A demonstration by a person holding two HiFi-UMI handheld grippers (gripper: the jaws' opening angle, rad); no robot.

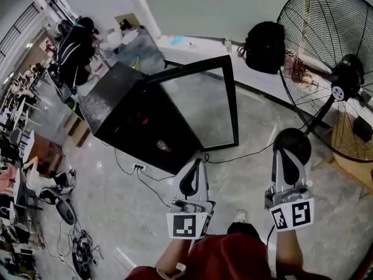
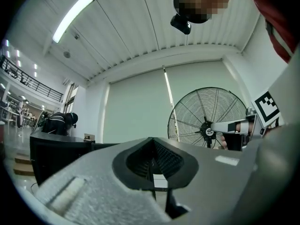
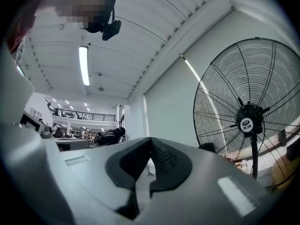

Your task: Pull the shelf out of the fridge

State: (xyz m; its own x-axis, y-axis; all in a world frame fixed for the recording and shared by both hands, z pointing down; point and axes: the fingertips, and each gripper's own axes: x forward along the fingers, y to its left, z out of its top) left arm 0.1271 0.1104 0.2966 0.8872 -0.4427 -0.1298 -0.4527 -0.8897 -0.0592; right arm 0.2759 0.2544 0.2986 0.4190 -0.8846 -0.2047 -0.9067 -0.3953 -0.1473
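Well back from the fridge (image 1: pixel 133 120), my left tongs (image 1: pixel 196 164) and right tongs (image 1: pixel 285 156) are both clenched, empty. Risk: the loose cable (image 1: pixel 247 154) could snag my feet on approach.

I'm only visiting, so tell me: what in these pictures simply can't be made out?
Inside of the fridge, any shelf: head view; its black casing and the glare on its glass door hide them.
The fridge's lower part: left gripper view; the left gripper blocks it.
The fan: head view; cut off by the right edge.
The person at the back: head view; too small, dark.
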